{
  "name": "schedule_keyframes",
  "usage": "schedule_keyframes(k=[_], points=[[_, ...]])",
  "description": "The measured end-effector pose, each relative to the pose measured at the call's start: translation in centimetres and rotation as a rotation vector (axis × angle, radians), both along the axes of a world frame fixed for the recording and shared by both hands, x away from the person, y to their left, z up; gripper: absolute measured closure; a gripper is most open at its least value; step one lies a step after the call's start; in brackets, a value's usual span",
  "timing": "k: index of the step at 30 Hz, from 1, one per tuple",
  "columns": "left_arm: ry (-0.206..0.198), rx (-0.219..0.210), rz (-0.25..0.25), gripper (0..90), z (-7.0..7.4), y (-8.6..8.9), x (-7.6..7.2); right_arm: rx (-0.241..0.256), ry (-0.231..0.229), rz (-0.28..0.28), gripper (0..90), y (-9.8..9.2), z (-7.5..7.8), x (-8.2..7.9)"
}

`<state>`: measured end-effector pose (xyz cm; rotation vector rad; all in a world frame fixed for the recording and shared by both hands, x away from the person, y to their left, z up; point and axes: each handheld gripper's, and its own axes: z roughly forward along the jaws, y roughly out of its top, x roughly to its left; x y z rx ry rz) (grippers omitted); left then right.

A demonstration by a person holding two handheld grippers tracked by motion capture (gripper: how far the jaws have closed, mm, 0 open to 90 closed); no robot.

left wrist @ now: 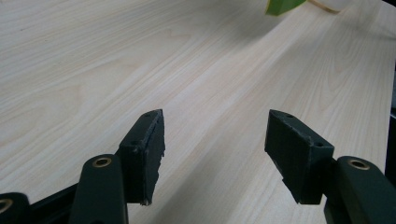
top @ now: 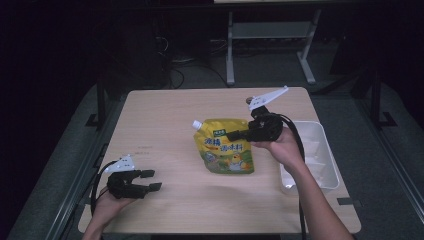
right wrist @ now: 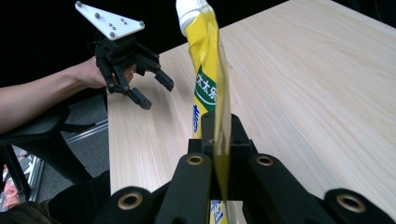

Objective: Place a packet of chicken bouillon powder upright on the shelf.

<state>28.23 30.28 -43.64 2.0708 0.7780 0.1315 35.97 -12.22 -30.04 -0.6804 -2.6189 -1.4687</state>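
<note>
Glossy yellow plastic pouch (top: 227,152), matt pale wood-grain table (top: 165,125) — translucent white plastic bin (top: 320,150), matt black jaws.

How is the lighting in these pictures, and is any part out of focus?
High view: the table is lit, the room around it dark. Left gripper view: the green pouch corner at the top edge is blurred. Right gripper view: the yellow pouch is sharp, background black.

Three cameras around one counter (top: 165,120)

The high view looks forward and down over the whole counter. The left gripper view skims close above its wood, toward the pouch (left wrist: 281,5). The right gripper view, tight against that pouch (right wrist: 208,88), faces the left tongs (right wrist: 155,88).
</note>
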Motion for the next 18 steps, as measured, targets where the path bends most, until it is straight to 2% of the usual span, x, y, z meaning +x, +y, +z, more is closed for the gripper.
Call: schedule_keyframes(k=[17,18], points=[[0.001,0.012,0.021,34.5,-0.3,0.0,0.1,0.036,-0.007,-0.032,89.8,-4.4,1.4,1.0],[0.007,-0.002,0.019,33.5,-0.3,0.0,0.1,0.046,-0.009,-0.039,89.8,-4.9,1.6,1.1]])
